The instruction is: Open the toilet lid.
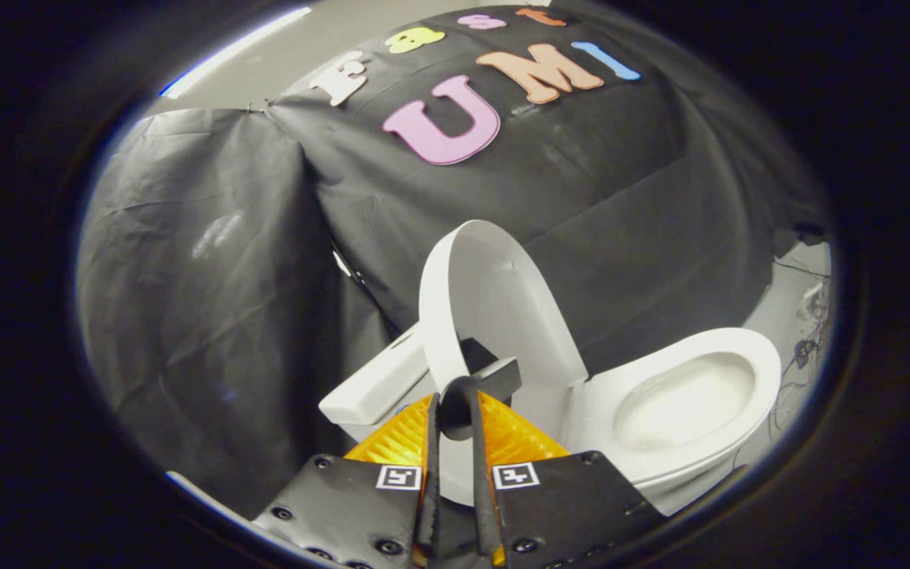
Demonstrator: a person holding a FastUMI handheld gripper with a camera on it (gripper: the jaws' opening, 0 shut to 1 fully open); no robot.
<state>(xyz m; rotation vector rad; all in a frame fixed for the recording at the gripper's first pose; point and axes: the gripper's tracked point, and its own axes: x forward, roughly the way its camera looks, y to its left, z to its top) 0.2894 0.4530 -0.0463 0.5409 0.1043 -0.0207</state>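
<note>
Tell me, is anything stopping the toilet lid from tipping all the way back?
Nothing visible does. The gripper is shut on the toilet lid at its edge, the lid stands raised above the bowl, and behind it hangs just the black cloth wall.

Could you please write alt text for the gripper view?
The gripper is shut on the rim of the raised toilet lid, which stands upright. Beside it the toilet bowl is uncovered, with the tank behind.
</note>
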